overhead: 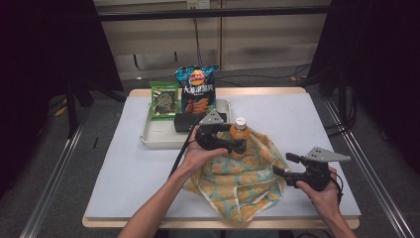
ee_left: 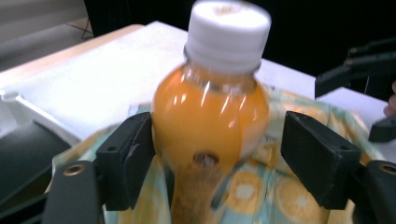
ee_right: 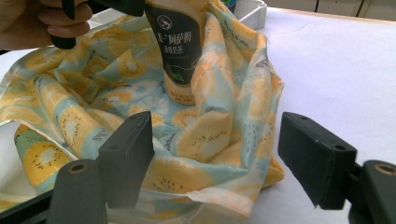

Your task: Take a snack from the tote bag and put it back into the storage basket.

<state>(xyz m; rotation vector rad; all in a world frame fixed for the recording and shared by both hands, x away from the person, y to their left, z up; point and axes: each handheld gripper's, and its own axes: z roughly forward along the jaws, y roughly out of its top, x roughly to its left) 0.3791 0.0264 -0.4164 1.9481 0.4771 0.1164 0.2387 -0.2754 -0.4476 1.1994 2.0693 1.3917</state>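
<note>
Two claws in play from the high view: my left claw (overhead: 236,145) is at the orange drink bottle (overhead: 239,137), which stands in the fruit-print bag (overhead: 237,178) on the table (overhead: 124,168), while the right claw (overhead: 280,164) waits open at the bag's right edge. Left gripper view has the jaws spread with a gap on one side of the bottle (ee_left: 210,116), so I'd say it's let go; back straight off without clipping the cap. Right gripper view shows the bottle (ee_right: 180,56) upright in the bag (ee_right: 93,93), my jaws wide, gripping nothing.

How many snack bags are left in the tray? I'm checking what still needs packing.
2: a green snack bag at the tray's back left, and a blue chip bag beside it, both standing. Others may hide behind them.
</note>
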